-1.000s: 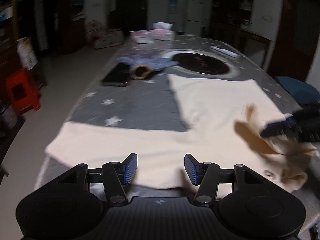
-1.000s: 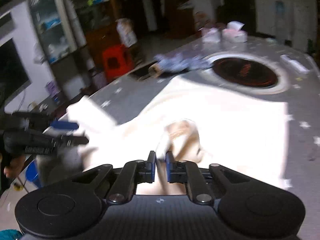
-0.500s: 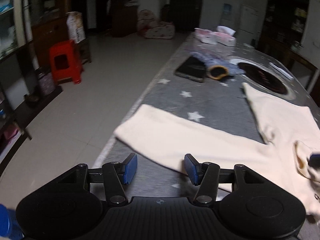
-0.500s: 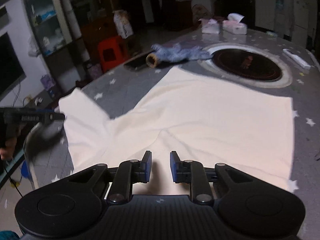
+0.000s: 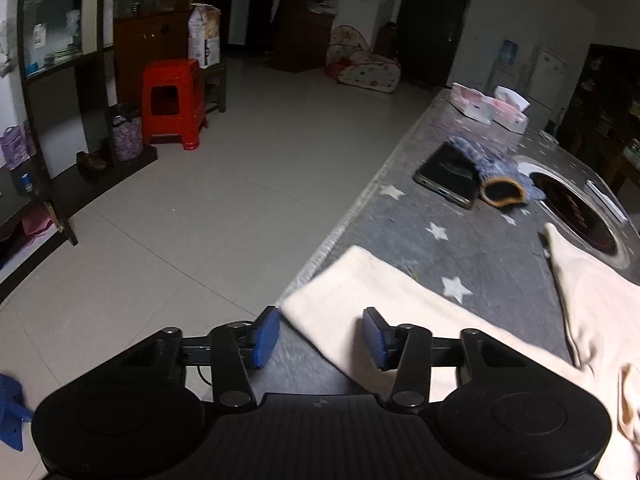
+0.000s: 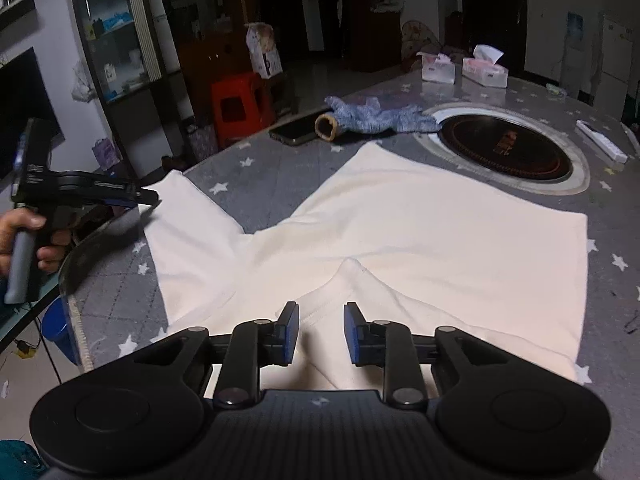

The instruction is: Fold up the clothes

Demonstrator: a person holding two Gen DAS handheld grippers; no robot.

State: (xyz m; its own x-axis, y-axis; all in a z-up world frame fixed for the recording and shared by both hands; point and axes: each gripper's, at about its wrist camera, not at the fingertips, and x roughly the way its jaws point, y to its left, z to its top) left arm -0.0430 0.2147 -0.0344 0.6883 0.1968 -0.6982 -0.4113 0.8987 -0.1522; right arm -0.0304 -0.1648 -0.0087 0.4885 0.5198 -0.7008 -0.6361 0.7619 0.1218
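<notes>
A cream long-sleeved shirt lies spread on the grey star-patterned tablecloth. Its left sleeve reaches to the table's edge. My left gripper straddles the sleeve's cuff end; its jaws are closing, with the cloth between them but the pads clear of it. The right wrist view shows that left gripper at the sleeve, held by a hand. My right gripper hovers over the collar; its jaws are opening and the cloth lies loose between them.
A dark phone and a blue knitted glove lie beyond the sleeve. A round black hob is set into the table, with tissue boxes behind it. A red stool stands on the floor at left.
My left gripper swung left from the shirt's body to the sleeve end and its jaws narrowed. My right gripper let go of the bunched collar, which now lies flat.
</notes>
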